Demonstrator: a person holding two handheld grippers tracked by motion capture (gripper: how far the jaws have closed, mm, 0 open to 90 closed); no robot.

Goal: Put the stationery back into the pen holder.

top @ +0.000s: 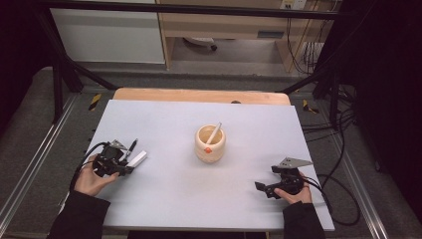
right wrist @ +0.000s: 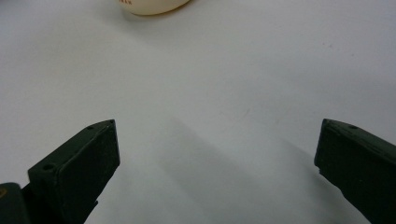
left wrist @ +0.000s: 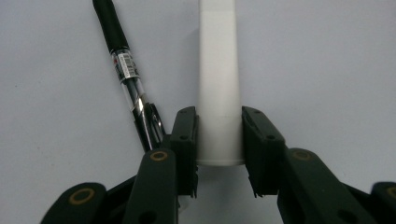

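Observation:
On the table's left side a white flat bar (top: 138,158) lies on the pale sheet, and my left gripper (top: 130,164) is shut on its near end. In the left gripper view both black pads press the sides of the white bar (left wrist: 218,56), with the left gripper (left wrist: 218,116) low over the sheet. A black pen (top: 132,146) lies just left of the bar, and the pen (left wrist: 126,70) touches the outside of the left jaw. My right gripper (top: 261,189) rests at the right front. The right gripper (right wrist: 215,135) is open wide, with bare sheet between its jaws.
A cream cup (top: 210,143) stands mid-table with a white stick (top: 214,133) leaning in it; its base (right wrist: 149,5) shows far ahead of the right gripper. The pale sheet (top: 174,194) covers a wooden table. Cables (top: 343,199) trail off the right edge.

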